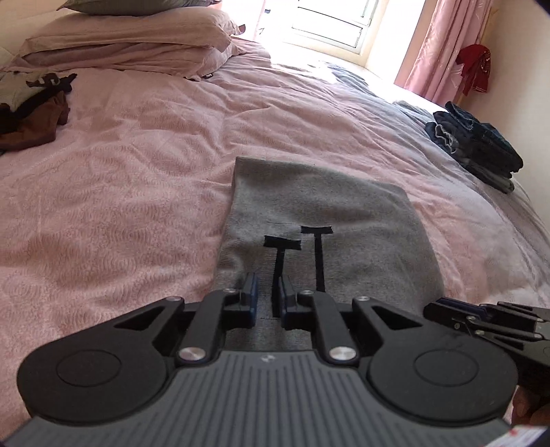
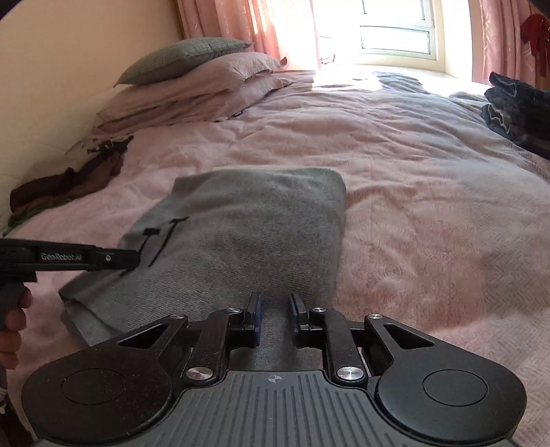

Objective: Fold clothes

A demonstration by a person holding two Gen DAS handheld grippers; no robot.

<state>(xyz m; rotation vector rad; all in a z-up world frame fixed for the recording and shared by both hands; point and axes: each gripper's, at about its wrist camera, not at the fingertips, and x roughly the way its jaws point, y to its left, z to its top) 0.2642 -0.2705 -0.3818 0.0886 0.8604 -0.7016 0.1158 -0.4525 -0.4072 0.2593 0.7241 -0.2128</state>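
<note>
Grey folded garment (image 1: 319, 220) (one) lies with both grippers, left (image 1: 267, 292) and right (image 2: 275, 309), pinching its near edge.

We see strong daylight pouring from the window (image 1: 330, 24) at the upper centre, blown out to white glare. Fisheye bending curves our frame edges, and the corners go dark.

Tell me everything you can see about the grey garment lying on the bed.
The grey garment is a soft, knit-looking piece folded into a rough rectangle of layers, lying flat on the pink bedspread. Black T-shaped stitched marks show near its front. A ribbed hem runs along the near edge, where the left gripper and right gripper each straddle the cloth with jaws narrowly apart; whether they pinch it is unclear. Nothing else touches it.
</note>
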